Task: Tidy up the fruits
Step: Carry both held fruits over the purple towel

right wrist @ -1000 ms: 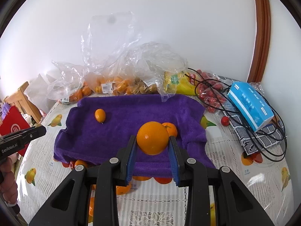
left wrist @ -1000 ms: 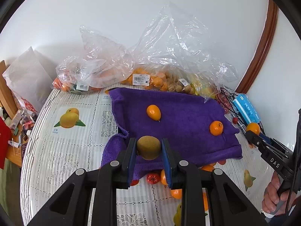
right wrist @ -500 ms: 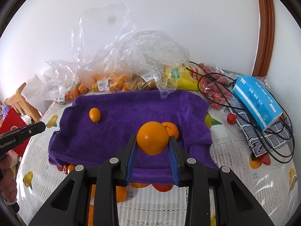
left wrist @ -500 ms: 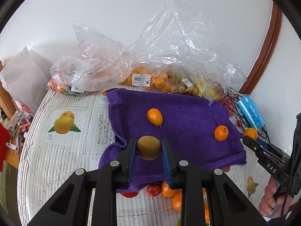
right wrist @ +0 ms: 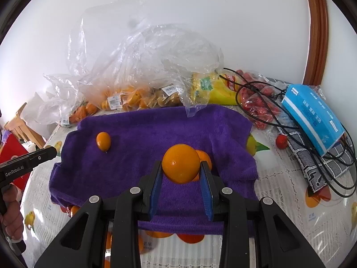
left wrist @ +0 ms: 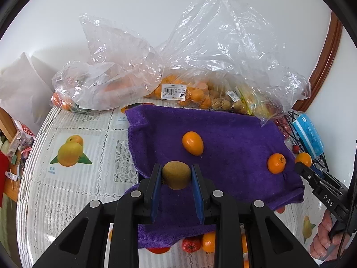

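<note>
My left tool (left wrist: 176,178) is clamped on a kiwi (left wrist: 176,177), its blue pads pressing the fruit from either side. The kiwi's long axis runs across, from one pad to the other, and it sits right at the fingertips, above the near part of the purple towel (left wrist: 223,138).

My right tool (right wrist: 181,167) grips an orange (right wrist: 180,163) the same way; the fruit is round, with no long axis to tell, and it bulges above the pad tips. Just behind it, partly hidden, a small mandarin (right wrist: 205,156) lies on the towel.

Ahead and slightly right of the kiwi, an oval kumquat (left wrist: 192,143) lies on the towel, its long axis tilted, with the pointed end towards me and to the right. The mandarin rests near the towel's right edge in the left view.

The left view shows my right tool from the side, with the orange at its tip, and tomatoes (left wrist: 191,244) and oranges poking out from under the towel's near edge. The right view shows what the left barely catches: a blue tissue box (right wrist: 312,120), black cables (right wrist: 296,134), a bag of red fruit (right wrist: 258,109) and a loose red tomato (right wrist: 281,141) on the worktop (right wrist: 279,174). Plastic bags (left wrist: 200,67) of fruit line the wall behind.
</note>
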The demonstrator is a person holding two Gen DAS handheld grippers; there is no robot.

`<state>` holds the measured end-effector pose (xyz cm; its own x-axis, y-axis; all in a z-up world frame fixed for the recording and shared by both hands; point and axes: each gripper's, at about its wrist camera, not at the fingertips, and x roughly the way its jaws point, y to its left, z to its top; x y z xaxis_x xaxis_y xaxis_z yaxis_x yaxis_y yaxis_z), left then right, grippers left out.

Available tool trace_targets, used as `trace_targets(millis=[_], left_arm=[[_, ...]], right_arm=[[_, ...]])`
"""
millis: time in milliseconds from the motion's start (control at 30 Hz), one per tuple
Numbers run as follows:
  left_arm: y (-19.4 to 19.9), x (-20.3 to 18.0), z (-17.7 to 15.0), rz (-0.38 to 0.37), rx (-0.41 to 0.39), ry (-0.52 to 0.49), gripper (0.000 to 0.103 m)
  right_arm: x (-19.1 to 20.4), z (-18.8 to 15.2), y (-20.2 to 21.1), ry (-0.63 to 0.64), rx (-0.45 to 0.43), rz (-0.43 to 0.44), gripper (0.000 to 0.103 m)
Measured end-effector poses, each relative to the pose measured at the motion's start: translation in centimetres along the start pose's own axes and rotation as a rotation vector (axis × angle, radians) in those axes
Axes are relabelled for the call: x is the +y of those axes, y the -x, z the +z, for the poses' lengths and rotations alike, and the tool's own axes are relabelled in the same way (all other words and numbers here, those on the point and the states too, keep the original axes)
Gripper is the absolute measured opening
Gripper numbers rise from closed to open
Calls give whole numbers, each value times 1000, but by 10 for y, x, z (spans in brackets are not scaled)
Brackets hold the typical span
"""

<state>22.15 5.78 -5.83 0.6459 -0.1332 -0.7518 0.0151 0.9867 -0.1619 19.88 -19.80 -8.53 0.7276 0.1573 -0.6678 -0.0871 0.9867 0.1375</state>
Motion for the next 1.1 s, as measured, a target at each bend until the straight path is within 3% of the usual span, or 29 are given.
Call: trace_targets(millis=[700,1100], left_arm=[[-46,-6,2,-7,63,-8,25],[-64,-11,1,-7,90,-11,25]], right_arm=[[-12,-26,-41,-9,107,10,33],[-5,-29,-41,45,98,-18,33]])
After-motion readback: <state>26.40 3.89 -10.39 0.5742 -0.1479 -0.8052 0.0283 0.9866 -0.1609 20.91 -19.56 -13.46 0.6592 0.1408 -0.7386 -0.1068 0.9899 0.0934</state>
